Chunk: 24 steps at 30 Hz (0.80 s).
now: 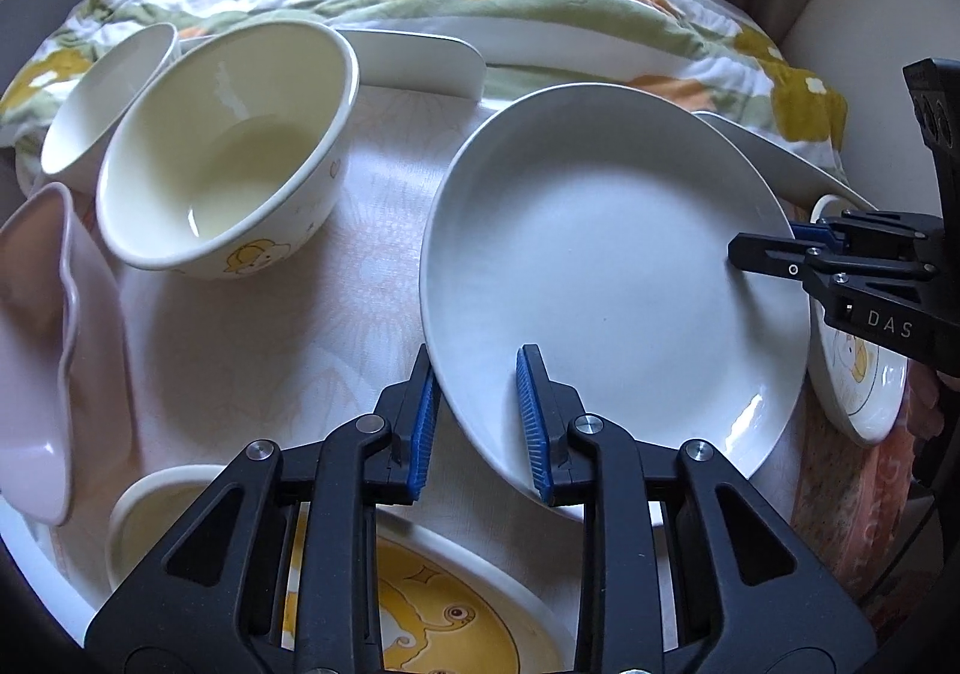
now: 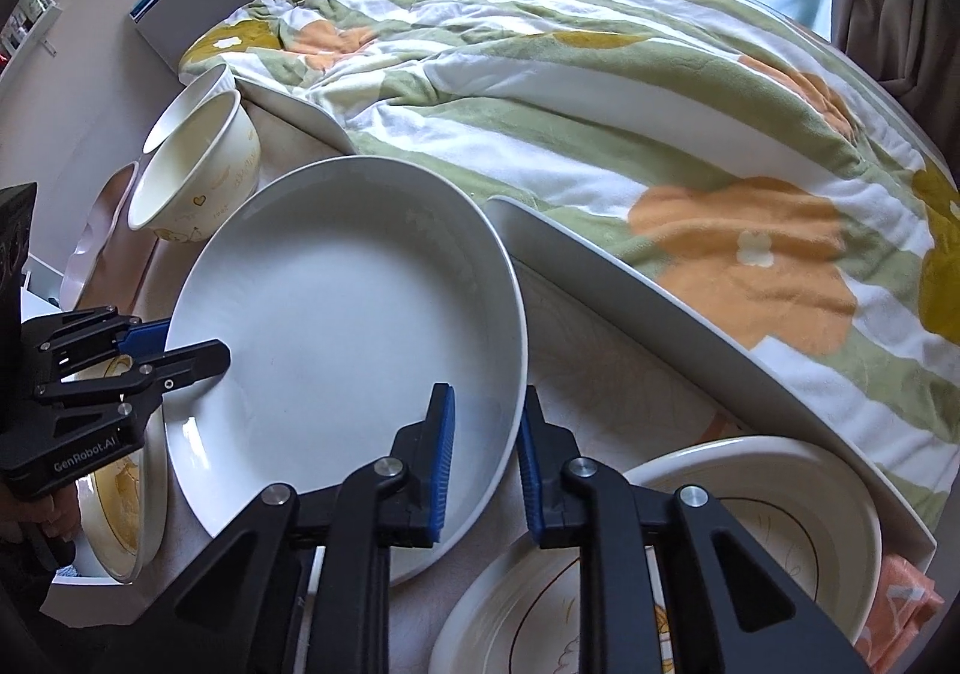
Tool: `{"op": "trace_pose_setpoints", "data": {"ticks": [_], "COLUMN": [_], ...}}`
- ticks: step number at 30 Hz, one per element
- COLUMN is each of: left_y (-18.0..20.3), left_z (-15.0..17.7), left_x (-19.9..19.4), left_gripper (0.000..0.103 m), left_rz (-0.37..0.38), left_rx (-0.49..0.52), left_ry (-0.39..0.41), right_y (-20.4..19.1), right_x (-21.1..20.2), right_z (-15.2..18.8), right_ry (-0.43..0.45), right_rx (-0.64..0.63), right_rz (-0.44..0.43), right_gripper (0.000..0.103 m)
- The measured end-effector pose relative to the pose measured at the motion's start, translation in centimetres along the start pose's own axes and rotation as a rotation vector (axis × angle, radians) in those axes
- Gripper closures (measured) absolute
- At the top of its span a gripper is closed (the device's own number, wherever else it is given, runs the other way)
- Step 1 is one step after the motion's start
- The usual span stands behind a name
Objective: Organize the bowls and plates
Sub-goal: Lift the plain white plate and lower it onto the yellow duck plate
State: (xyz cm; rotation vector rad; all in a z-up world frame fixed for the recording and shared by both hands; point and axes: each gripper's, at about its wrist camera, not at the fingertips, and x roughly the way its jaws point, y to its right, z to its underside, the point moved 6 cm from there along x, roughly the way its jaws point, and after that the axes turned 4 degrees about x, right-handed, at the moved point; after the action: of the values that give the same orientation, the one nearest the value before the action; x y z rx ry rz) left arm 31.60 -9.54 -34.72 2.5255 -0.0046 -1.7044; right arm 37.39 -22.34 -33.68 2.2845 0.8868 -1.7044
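Note:
A large white plate [image 1: 612, 266] sits tilted on the tray, also in the right wrist view [image 2: 348, 326]. My left gripper [image 1: 477, 422] straddles its near rim, one blue pad under and one over, jaws apart. My right gripper [image 2: 483, 464] straddles the opposite rim the same way; it shows in the left wrist view [image 1: 774, 248]. A cream cartoon bowl [image 1: 228, 152] stands left, with a smaller white bowl [image 1: 102, 98] behind it. Whether either gripper pinches the rim is unclear.
A pink wavy dish [image 1: 36, 350] is at far left. A yellow cartoon plate [image 1: 444, 608] lies under my left gripper. A cartoon plate [image 2: 540, 614] and a bowl [image 2: 798, 506] lie near right. A floral quilt [image 2: 600, 92] lies beyond the white tray wall [image 2: 660, 302].

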Motion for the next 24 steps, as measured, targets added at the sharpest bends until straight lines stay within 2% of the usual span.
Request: {"op": "trace_pose_setpoints", "data": {"ticks": [13,24], "left_y": [-0.6,-3.8], "left_z": [-0.2,2.2], "left_x": [-3.4,-9.3], "left_gripper": [0.080,0.080], "left_rz": [0.012,0.075], "left_rx": [0.001,0.044], "left_ry": [0.020,0.063], "right_y": [-1.4,-6.7], "right_x": [-2.7,-7.0], "right_z": [-0.8,0.2], "right_ry": [0.040,0.091], "right_rx": [0.010,0.049], "right_rz": [0.030,0.037], "right_gripper": [0.084,0.084]}}
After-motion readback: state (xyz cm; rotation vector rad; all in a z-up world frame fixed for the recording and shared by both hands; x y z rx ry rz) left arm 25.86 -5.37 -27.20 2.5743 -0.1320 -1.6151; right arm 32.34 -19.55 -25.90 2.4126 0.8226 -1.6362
